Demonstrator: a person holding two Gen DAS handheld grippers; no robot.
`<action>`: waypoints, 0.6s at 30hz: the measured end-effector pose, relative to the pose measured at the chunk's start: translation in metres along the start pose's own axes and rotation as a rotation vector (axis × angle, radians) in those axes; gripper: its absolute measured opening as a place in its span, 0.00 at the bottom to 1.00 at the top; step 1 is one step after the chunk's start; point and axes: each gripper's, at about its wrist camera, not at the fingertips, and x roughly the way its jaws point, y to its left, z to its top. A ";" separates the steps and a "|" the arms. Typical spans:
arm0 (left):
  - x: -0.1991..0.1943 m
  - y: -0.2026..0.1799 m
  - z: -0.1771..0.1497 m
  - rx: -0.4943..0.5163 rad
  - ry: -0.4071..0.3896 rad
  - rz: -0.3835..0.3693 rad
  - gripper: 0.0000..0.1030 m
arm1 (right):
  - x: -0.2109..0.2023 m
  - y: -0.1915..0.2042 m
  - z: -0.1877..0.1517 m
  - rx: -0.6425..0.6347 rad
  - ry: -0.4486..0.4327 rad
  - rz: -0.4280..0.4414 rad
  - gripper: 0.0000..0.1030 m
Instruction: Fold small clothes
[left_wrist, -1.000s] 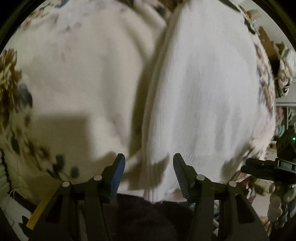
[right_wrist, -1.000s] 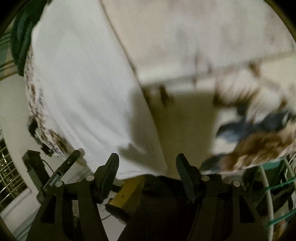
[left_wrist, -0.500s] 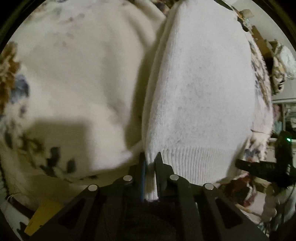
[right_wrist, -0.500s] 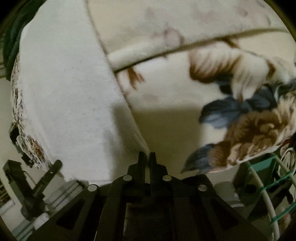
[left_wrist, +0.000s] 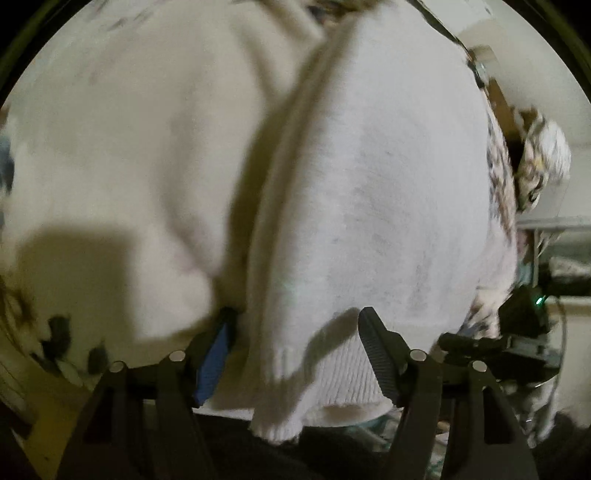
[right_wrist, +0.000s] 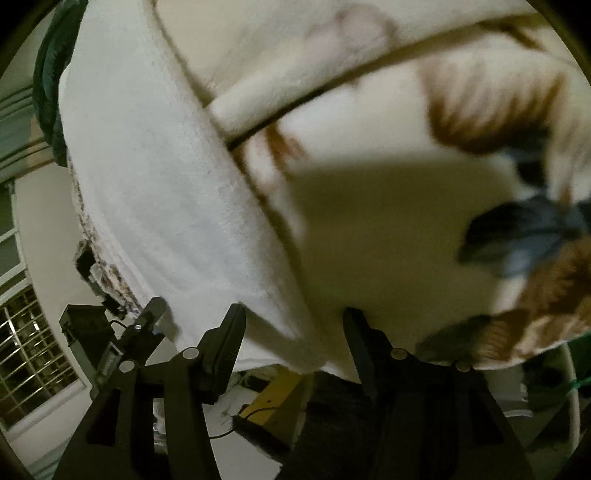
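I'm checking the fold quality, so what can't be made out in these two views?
- Left wrist: the white knit's far end, cut off by the frame's top.
- Right wrist: the blanket's floral pattern, motion-blurred.
- Both views: whether the knit is folded evenly; it fills the frame too closely.
- Left tool and right tool are open.

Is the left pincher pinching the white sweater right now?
Apart, not pinching. In the left wrist view the left gripper stands open, its fingers spread on either side of the white sweater hem corner, with space showing beside the right finger.
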 end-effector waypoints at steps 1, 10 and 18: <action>0.001 -0.006 -0.001 0.027 0.002 0.036 0.53 | 0.004 0.004 -0.001 -0.001 0.000 0.001 0.56; -0.027 -0.023 -0.009 0.025 -0.003 0.111 0.13 | 0.010 0.025 0.001 -0.021 -0.044 -0.032 0.10; -0.063 -0.029 -0.003 -0.051 0.000 0.037 0.10 | -0.044 0.045 -0.012 -0.076 -0.044 0.124 0.09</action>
